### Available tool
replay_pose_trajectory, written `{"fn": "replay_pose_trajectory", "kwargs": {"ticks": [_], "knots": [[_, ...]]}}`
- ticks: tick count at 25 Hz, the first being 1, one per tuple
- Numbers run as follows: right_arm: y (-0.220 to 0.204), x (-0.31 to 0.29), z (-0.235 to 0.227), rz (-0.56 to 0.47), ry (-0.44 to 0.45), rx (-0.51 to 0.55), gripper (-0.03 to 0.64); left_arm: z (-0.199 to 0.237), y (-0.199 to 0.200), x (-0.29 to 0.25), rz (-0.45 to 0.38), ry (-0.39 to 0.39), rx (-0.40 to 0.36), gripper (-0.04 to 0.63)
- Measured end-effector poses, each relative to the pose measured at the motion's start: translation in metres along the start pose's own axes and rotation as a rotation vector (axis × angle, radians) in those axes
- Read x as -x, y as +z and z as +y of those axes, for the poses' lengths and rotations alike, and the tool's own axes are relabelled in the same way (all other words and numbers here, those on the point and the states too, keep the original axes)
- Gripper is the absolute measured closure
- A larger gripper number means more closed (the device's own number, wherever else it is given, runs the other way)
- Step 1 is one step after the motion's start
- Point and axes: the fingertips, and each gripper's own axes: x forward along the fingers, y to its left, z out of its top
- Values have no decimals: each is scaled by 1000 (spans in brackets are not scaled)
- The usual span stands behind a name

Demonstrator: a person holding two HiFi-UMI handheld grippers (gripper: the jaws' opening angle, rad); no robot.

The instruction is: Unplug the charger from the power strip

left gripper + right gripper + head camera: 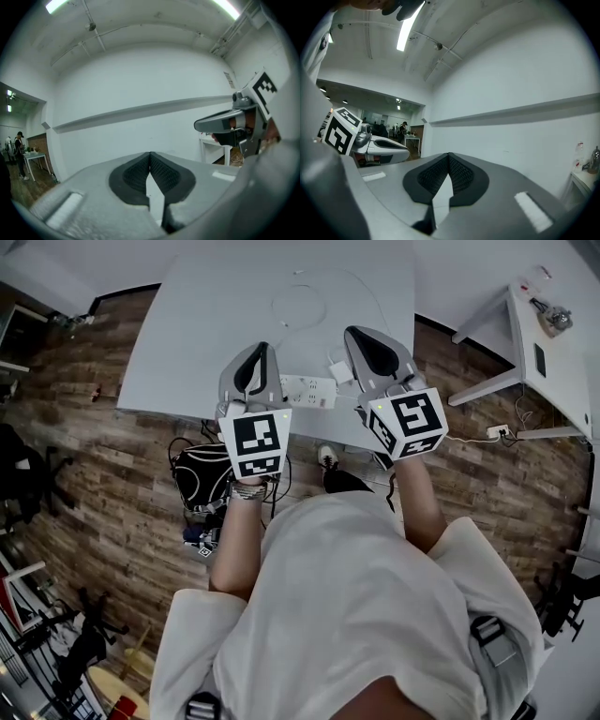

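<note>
The left gripper [258, 354] and the right gripper [364, 339] both have jaws closed together on nothing, and they look at the wall, not at the table [187, 343]. The power strip [307, 390] lies between them, long axis from 9 to 3 o'clock. The white charger [339, 369] is at its 3 o'clock end, at 7 o'clock from the right gripper's tip, so I judge the right hand is the nearer one.
</note>
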Motion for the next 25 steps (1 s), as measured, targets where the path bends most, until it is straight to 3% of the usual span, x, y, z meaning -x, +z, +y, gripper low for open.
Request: {"fn": "replay_pose_trajectory", "kwargs": {"ticks": [9,25], "knots": [[45,9,6,-94,21,27,615,11,60,17,-148,12,-57,591],[42,6,6,-81,26,23,615,14,51,13,-130,-14,-15,591]]}}
